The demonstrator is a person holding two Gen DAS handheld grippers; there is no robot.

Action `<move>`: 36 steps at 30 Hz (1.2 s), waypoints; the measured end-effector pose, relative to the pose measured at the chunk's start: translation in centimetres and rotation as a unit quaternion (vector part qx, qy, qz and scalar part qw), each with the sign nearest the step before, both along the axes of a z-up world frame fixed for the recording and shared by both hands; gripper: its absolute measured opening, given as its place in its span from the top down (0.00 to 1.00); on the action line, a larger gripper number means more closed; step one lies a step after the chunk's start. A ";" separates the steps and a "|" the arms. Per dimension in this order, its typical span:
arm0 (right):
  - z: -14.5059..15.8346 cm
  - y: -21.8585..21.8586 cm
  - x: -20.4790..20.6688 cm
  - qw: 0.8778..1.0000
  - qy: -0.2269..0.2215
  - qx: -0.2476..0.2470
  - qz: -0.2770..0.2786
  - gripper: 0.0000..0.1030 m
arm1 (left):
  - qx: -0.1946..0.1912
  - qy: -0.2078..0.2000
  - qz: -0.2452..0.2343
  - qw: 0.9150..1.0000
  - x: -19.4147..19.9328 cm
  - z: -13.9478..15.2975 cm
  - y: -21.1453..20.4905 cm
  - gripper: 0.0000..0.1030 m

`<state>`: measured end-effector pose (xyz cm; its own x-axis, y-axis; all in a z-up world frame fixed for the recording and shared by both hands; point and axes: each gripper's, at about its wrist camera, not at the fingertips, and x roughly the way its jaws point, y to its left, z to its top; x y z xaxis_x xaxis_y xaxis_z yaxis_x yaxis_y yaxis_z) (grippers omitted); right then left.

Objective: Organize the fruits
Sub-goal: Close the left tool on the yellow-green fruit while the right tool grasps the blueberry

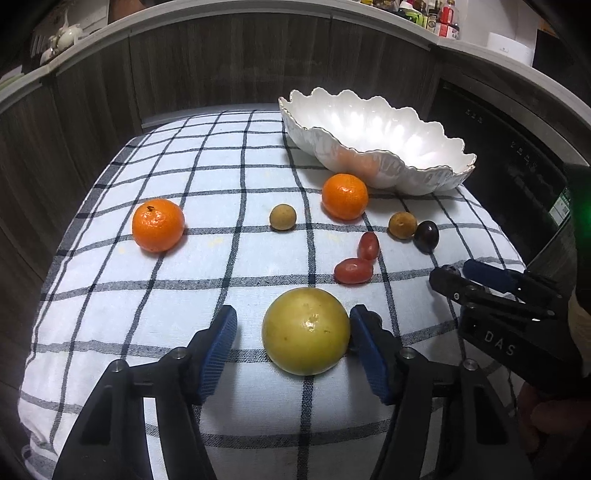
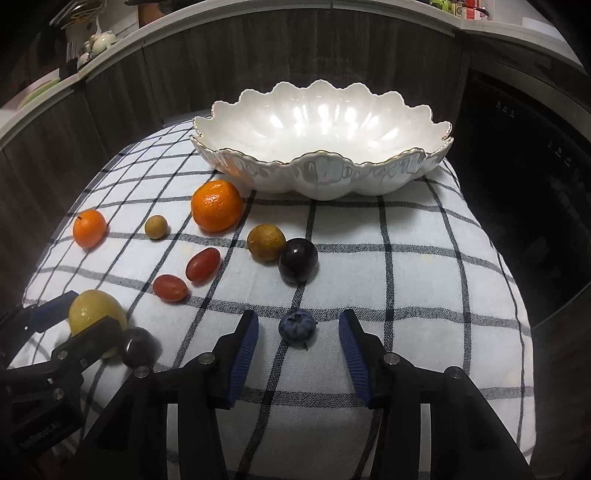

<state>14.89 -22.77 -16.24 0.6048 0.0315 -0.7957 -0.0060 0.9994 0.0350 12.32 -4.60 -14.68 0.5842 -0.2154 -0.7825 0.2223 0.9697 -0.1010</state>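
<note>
A large yellow-green fruit [image 1: 306, 330] lies on the checked cloth [image 1: 184, 155] between the fingers of my left gripper [image 1: 293, 314]. The right pad [image 1: 364, 343] is at the fruit's side, while the left pad [image 1: 221, 336] stands apart from it. My right gripper [image 2: 298, 317] straddles a blueberry [image 2: 297, 326], open, with a gap on both sides. A white scalloped bowl [image 2: 332, 181] stands empty at the back of the cloth. Two mandarins [image 1: 158, 225] [image 1: 344, 196], two small brown fruits [image 1: 282, 218] [image 1: 402, 224], two red grapes [image 1: 368, 245] [image 1: 352, 270] and a dark plum [image 2: 297, 260] lie loose.
Dark wood cabinet fronts [image 1: 221, 66] curve behind the cloth-covered surface. A counter with bottles [image 1: 439, 18] runs above them, and a black appliance [image 2: 524, 166] stands to the right. A small dark round thing [image 2: 138, 345] sits beside the left gripper's finger.
</note>
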 end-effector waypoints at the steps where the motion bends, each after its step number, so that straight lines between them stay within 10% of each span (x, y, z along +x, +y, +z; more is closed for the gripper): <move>1: 0.0 0.0 0.0 1.000 0.000 0.000 0.000 0.54 | -0.003 0.001 0.000 1.000 0.0 0.0 0.0 0.40; 10: -0.4 0.3 0.2 1.000 0.007 0.002 0.010 0.77 | -0.014 -0.005 -0.013 1.000 -0.2 0.0 -0.3 0.53; 36: 3.1 0.4 -1.0 0.999 -0.030 0.006 0.009 0.78 | 0.000 -0.047 -0.003 0.999 -1.3 3.5 0.1 0.54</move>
<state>13.91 -22.41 -13.17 0.6504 0.0524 -0.7578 -0.0274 0.9986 0.0455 11.04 -4.46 -11.18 0.6538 -0.2186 -0.7244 0.2363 0.9685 -0.0790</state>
